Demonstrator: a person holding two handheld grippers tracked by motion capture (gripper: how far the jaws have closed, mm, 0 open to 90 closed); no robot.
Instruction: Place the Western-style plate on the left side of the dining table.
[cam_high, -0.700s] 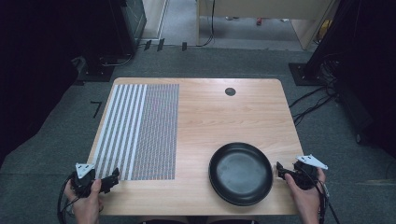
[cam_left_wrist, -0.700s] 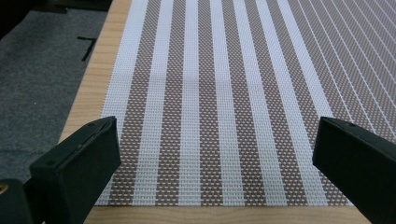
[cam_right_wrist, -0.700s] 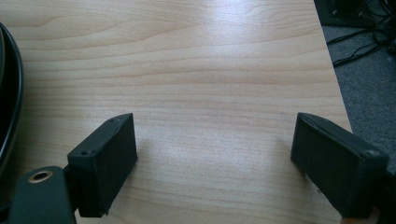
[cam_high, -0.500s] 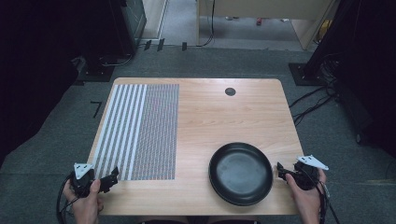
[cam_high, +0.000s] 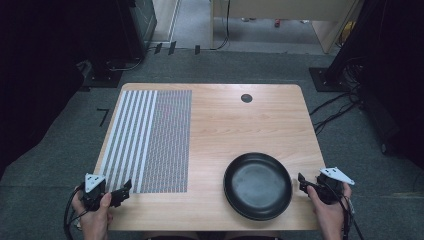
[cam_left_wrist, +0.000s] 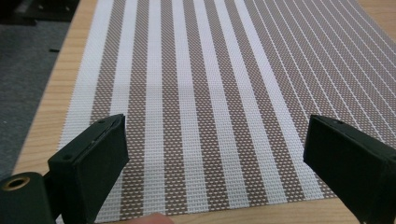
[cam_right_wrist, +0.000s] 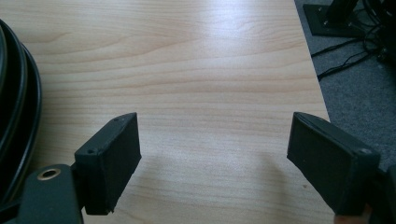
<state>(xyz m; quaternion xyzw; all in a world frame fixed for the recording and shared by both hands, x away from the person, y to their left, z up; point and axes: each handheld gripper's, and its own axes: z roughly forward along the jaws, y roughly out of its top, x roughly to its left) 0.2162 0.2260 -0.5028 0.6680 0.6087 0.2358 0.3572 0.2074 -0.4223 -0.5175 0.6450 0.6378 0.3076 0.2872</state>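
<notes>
A striped brown-and-white woven placemat (cam_high: 150, 140) lies on the left half of the wooden table (cam_high: 240, 125). A black round plate (cam_high: 257, 185) sits near the front right. My left gripper (cam_high: 122, 192) is held at the placemat's near left corner, jaws open and empty. In the left gripper view the left gripper (cam_left_wrist: 215, 135) frames the placemat (cam_left_wrist: 210, 84) and its near edge. My right gripper (cam_high: 303, 184) is just right of the plate, open and not touching it. In the right gripper view the right gripper (cam_right_wrist: 212, 126) stands over bare table (cam_right_wrist: 196, 60), with the plate rim (cam_right_wrist: 14, 93) at the left.
A small black round cap (cam_high: 246, 98) is set in the tabletop at the back. Cables (cam_high: 340, 110) trail over the grey carpet right of the table, beside a dark stand base (cam_high: 327, 77). Dark equipment stands at the back left.
</notes>
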